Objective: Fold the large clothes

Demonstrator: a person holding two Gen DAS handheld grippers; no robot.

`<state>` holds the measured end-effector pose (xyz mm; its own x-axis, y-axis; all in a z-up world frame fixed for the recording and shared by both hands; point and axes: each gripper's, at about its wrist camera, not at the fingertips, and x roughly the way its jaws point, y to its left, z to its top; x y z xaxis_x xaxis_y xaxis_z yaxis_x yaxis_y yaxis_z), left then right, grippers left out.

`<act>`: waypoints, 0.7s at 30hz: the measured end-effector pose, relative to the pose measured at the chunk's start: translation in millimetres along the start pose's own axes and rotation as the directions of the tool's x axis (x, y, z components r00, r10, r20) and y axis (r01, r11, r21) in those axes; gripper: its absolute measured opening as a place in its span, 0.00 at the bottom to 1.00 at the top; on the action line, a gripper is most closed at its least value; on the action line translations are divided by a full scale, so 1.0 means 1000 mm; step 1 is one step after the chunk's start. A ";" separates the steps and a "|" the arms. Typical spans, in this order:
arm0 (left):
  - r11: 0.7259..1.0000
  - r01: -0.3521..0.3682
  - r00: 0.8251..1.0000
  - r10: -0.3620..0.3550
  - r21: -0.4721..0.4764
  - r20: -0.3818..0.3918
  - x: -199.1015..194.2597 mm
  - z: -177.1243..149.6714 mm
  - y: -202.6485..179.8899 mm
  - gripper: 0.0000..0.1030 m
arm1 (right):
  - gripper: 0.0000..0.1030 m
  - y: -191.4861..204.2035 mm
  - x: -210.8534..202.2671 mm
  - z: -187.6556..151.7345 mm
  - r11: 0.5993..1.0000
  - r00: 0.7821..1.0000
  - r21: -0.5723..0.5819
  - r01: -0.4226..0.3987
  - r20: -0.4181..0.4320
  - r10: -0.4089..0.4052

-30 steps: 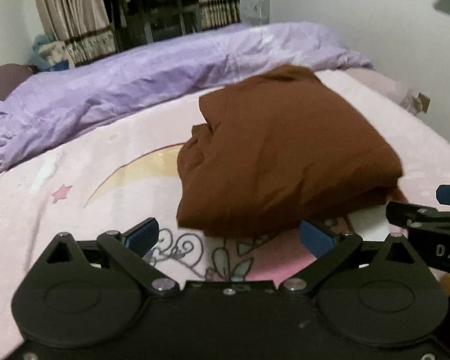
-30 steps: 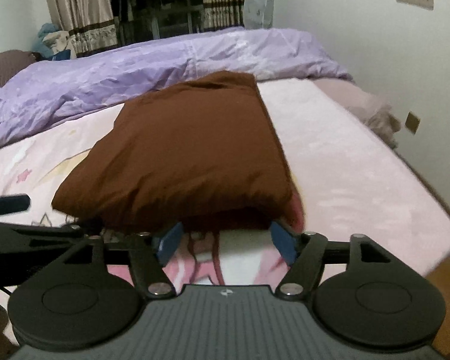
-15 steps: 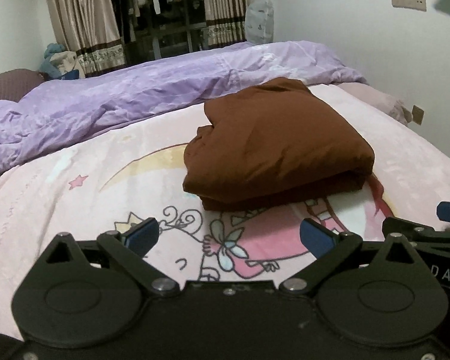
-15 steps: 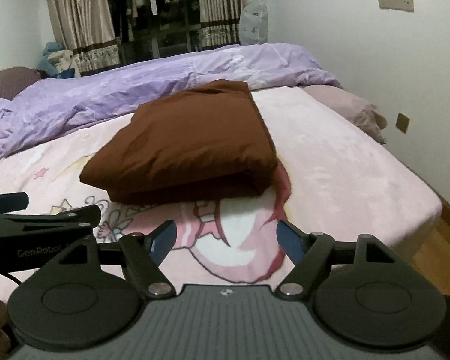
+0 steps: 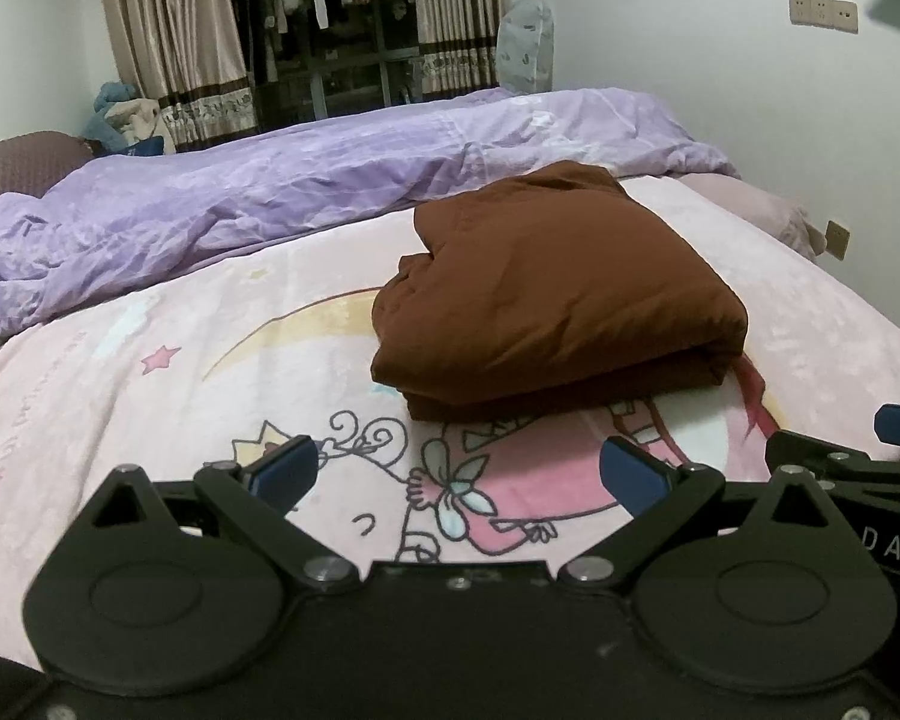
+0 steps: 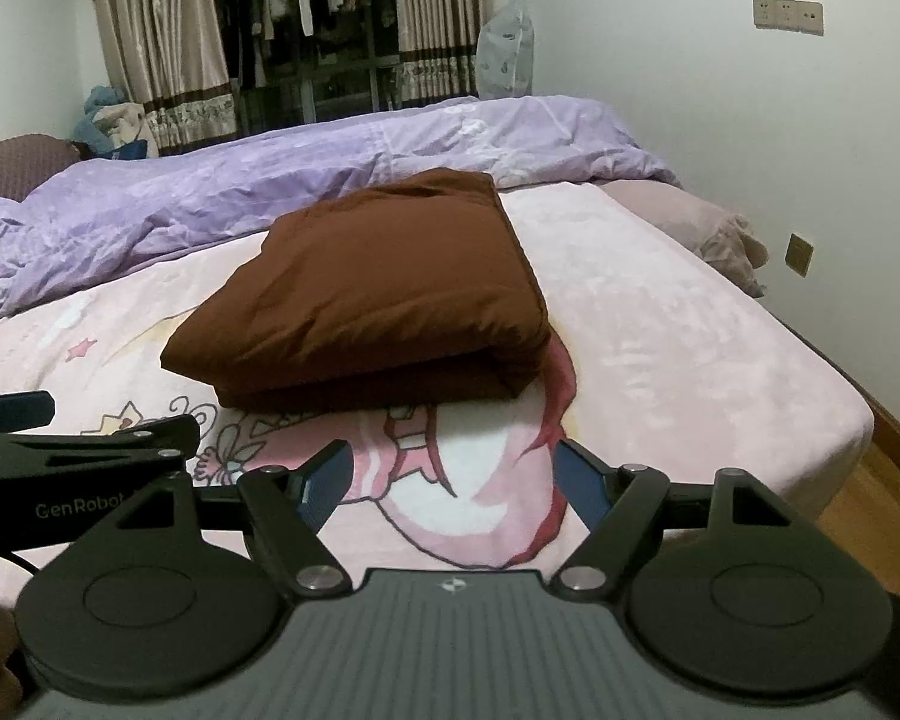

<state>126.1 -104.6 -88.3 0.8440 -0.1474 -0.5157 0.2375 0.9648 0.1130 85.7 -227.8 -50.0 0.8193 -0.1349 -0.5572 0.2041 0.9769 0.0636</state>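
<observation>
A brown garment (image 5: 546,294) lies folded into a thick rectangular bundle on the pink cartoon-print blanket (image 5: 210,408); it also shows in the right wrist view (image 6: 378,294). My left gripper (image 5: 459,471) is open and empty, held back from the bundle's near edge. My right gripper (image 6: 453,477) is open and empty, also short of the bundle. The right gripper's fingers show at the right edge of the left wrist view (image 5: 840,456). The left gripper's fingers show at the left of the right wrist view (image 6: 90,438).
A rumpled purple duvet (image 5: 270,204) lies along the far side of the bed. A pinkish pillow (image 6: 696,222) sits at the far right by the white wall. The bed edge and wooden floor (image 6: 882,492) are at the right. Curtains and hanging clothes stand behind.
Both grippers have pulled back and up from the brown bundle, which looked close and blurred before and now lies still and farther away. Both stayed open.
</observation>
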 end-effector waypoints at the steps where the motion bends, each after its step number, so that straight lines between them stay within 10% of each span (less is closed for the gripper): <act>1: 1.000 0.000 1.000 0.000 0.000 0.000 0.000 0.000 0.000 1.00 | 0.87 0.000 0.000 0.000 1.000 1.000 -0.001 0.000 0.001 0.000; 21: 1.000 -0.015 1.000 0.015 -0.001 0.004 -0.001 0.000 -0.005 1.00 | 0.87 -0.002 0.000 0.000 1.000 1.000 -0.001 0.000 0.000 0.000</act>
<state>124.5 -109.7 -88.4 0.8494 -0.1342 -0.5103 0.2249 0.9670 0.1200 85.5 -229.5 -49.8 0.8193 -0.1345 -0.5574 0.2034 0.9771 0.0632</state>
